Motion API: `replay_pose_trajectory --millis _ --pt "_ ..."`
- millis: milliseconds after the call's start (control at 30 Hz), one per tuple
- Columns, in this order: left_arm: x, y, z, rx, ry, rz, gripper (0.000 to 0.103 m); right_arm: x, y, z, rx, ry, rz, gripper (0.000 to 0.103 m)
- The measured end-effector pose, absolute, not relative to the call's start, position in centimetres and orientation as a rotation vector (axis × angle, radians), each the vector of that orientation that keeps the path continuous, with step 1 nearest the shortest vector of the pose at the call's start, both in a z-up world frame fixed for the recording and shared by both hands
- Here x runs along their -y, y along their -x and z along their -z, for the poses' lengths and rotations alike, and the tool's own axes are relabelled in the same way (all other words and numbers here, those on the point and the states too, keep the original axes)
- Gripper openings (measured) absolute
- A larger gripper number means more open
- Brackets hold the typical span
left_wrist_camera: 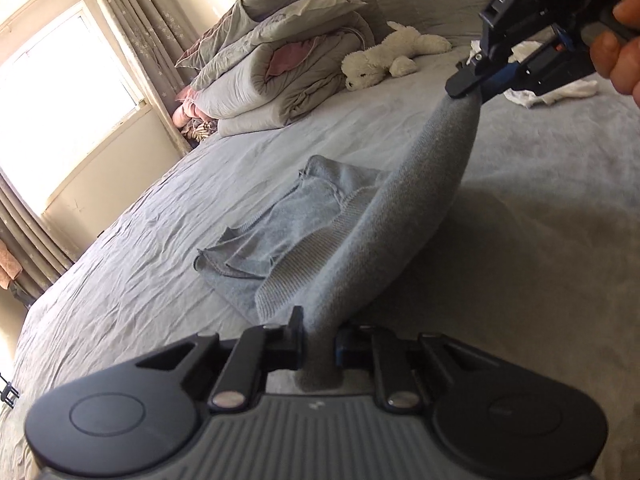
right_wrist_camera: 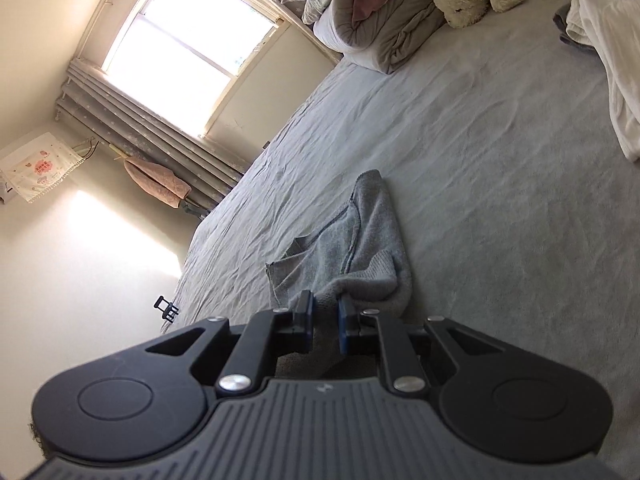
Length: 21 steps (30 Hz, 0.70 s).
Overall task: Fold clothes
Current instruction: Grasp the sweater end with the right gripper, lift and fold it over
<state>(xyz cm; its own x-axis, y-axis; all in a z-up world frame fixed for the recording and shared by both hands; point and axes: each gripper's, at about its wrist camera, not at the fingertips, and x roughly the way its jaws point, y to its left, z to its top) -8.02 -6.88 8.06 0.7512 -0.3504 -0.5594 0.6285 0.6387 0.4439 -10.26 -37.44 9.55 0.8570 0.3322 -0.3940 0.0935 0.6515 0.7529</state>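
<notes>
- The grey knit garment (left_wrist_camera: 360, 216) lies mid-bed, partly bunched, with one edge lifted clear of the bed (left_wrist_camera: 140, 280) and stretched taut between both grippers.
- The left gripper (left_wrist_camera: 318, 344) has its fingers clamped on the near end of that raised edge, cloth pinched tight between the pads.
- The right gripper (left_wrist_camera: 466, 88), held by a hand (left_wrist_camera: 620, 44), has its fingers pinched on the far corner; from its own wrist view, grey fabric sits squeezed between them.
- The step in hand looks like lifting this edge to carry it over the rest of the garment for a fold.
- To do it well: keep both ends level and the span taut so no sag drags the lower layers, and sweep both hands together across the bunched part.
- The ribbed hem (left_wrist_camera: 316, 252) should land straight; a slack grip would let the knit slip.
- Off to the side, a folded duvet (left_wrist_camera: 276, 80), a plush toy (left_wrist_camera: 392, 52) and white laundry (right_wrist_camera: 604, 52) sit well apart, no obstacle.
</notes>
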Motion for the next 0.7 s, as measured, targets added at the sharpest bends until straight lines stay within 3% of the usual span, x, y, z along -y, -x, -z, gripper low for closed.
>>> replay_pose_trajectory --millis 300,533,700 --pt "9.6 -4.8 -12.8 -0.536 -0.607 0.489 0.014 37.5 -0.9 -12.5 -0.517 -0.722 -0.098 0.015" --pt "11.5 -16.4 -8.3 -0.739 -0.391 0.407 0.014 37.8 -11.0 -8.4 -0.6 -0.618 -0.011 0.015" --pt "10.0 -19.4 -5.4 -0.824 -0.217 0.366 0.015 37.1 -15.5 -5.2 -0.663 -0.539 -0.02 0.015"
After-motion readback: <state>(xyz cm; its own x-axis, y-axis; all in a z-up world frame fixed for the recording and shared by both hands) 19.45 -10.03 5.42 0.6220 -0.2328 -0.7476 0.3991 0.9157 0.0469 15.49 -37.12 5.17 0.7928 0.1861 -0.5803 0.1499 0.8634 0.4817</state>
